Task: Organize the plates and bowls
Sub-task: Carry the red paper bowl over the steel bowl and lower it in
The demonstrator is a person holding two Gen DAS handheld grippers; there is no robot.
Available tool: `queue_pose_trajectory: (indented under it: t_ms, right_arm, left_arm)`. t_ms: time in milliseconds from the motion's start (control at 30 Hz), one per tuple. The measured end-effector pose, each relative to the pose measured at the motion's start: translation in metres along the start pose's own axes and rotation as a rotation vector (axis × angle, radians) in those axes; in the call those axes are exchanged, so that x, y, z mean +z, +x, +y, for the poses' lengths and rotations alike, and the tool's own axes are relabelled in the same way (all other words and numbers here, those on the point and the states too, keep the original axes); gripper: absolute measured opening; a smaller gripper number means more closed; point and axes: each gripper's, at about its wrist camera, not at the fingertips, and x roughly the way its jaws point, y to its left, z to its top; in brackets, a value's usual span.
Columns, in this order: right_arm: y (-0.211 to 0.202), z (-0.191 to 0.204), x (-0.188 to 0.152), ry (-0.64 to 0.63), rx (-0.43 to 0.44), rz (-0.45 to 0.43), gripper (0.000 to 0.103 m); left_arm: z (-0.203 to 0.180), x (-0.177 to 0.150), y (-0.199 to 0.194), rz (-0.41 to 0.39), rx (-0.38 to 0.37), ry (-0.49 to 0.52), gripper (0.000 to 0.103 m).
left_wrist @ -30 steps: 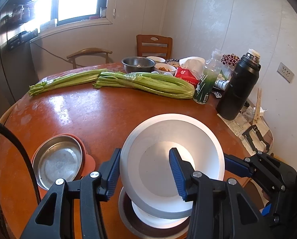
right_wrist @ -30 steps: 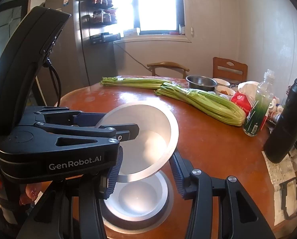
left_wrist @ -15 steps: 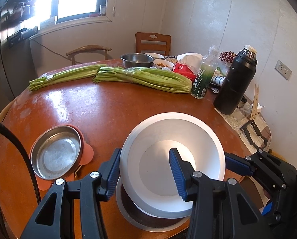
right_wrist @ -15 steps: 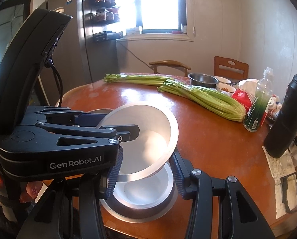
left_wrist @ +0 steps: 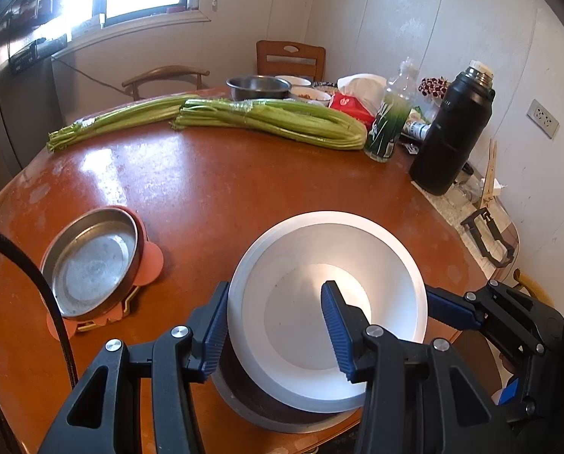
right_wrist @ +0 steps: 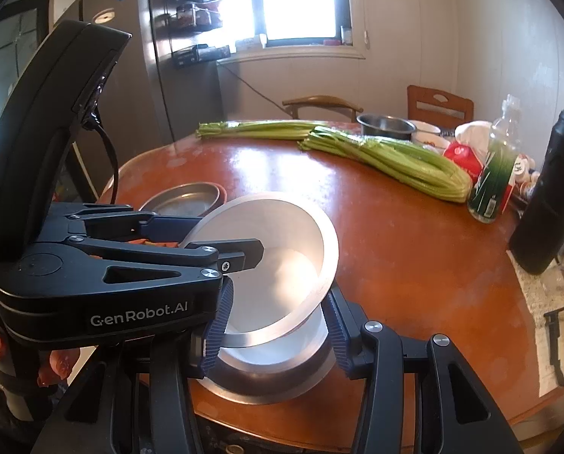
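Note:
Both grippers hold one white bowl (left_wrist: 320,265) by its rim, tilted, just above a grey-rimmed dish (left_wrist: 244,397) at the table's near edge. My left gripper (left_wrist: 274,287) is shut on the bowl's left wall, one finger outside and one inside. My right gripper (left_wrist: 433,302) comes in from the right and pinches the opposite rim. In the right wrist view the white bowl (right_wrist: 282,265) sits between the right gripper's (right_wrist: 278,295) blue pads, with the left gripper (right_wrist: 225,238) clamped on the far side. The grey-rimmed dish (right_wrist: 263,382) lies directly below.
A steel plate (left_wrist: 89,261) on a pink mat lies at the left. Celery bunches (left_wrist: 270,121) stretch across the far side of the round brown table (left_wrist: 206,189). A green bottle (left_wrist: 386,128), a black flask (left_wrist: 448,136), a steel bowl (left_wrist: 259,87) and food dishes crowd the back right.
Both grippers have sunk together with the white bowl. The gap between it and the grey-rimmed dish below has shrunk.

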Motion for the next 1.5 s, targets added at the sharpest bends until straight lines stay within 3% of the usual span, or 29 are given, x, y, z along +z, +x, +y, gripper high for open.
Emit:
queue_pose_trajectory:
  t_ms: [833,1500]
  right_arm:
    - [0.024,-0.006,-0.016,0.020,0.030,0.074,0.050]
    - [0.029,0.000,-0.019,-0.022,0.013,0.098,0.051]
  left_arm:
    - [0.003,-0.010,0.029,0.068,0.019,-0.012,0.047]
    - [0.004,-0.013,0.034,0.079,0.032,-0.010,0.047]
